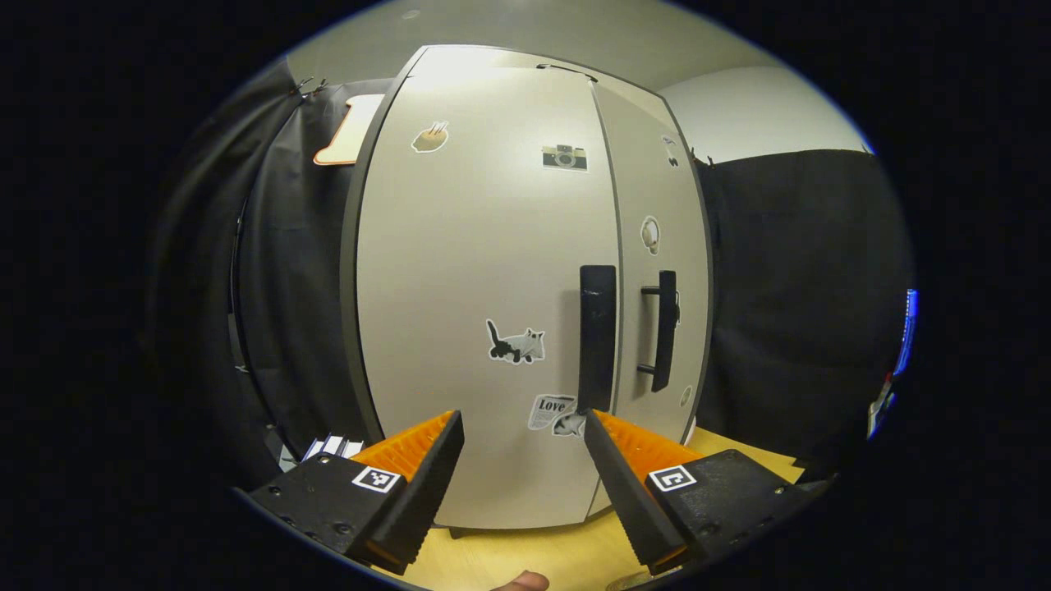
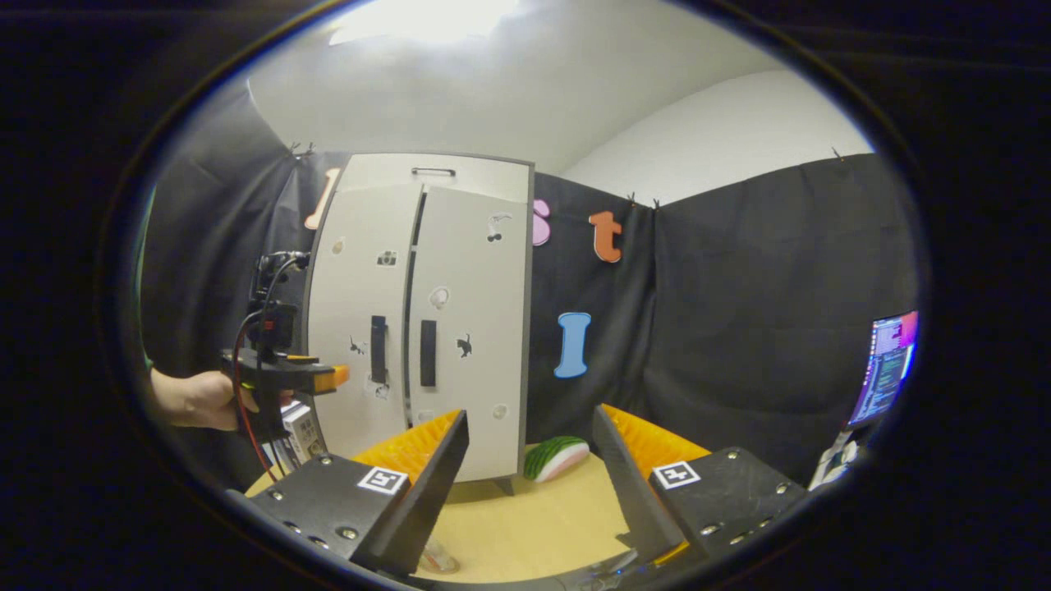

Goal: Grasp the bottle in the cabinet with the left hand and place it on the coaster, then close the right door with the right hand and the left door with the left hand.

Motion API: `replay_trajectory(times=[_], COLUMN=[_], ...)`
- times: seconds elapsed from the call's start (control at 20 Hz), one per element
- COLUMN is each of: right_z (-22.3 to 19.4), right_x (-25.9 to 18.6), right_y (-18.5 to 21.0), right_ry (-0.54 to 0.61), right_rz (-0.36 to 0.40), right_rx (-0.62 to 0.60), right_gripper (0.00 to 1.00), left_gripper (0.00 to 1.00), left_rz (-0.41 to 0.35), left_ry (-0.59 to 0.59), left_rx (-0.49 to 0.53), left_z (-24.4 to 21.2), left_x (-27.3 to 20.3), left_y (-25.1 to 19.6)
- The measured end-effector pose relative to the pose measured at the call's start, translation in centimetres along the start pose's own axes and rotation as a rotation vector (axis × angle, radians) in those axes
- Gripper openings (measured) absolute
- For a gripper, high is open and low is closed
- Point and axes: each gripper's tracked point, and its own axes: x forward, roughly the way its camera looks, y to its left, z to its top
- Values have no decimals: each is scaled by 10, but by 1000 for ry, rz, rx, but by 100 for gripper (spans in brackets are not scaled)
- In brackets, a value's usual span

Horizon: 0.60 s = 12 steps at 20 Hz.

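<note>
I have both hand-held grippers up in front of the cabinet [image 2: 419, 320], and from here both doors look shut. In the left gripper view the left door [image 1: 484, 287] fills the middle, its black handle [image 1: 597, 336] just above my right finger, and the right door [image 1: 657, 271] sits flush beside it with its own handle [image 1: 665, 328]. The left hand-held gripper [image 1: 524, 460] is released, fingers spread wide, holding nothing, close to the left door but, as far as I can see, not touching it. The right hand-held gripper [image 2: 530, 460] is also released and empty, held well back over the bench [image 2: 525, 517].

I cannot make out the bottle or the coaster for certain: something clear and round sits at the bench edge [image 2: 439, 562] beneath my right gripper, too cut off to name.

I judge the task at its end: doors closed, with only the bottle's placement left unconfirmed. A green and white thing [image 2: 557, 457] lies on the bench beside the cabinet.
</note>
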Motion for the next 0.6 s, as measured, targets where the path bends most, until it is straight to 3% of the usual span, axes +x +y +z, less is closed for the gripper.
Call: replay_trajectory(times=[0.25, 0.6], right_z=[7, 8], right_x=[16, 37], right_y=[19, 32], right_ry=[1, -10], right_rz=[-3, -1], right_rx=[-4, -19], right_gripper=[93, 93], left_gripper=[94, 94], left_rz=[-39, -53], left_ry=[49, 30], left_rx=[-56, -39], left_z=[-27, -36], left_x=[-15, -31], left_y=[-9, 2])
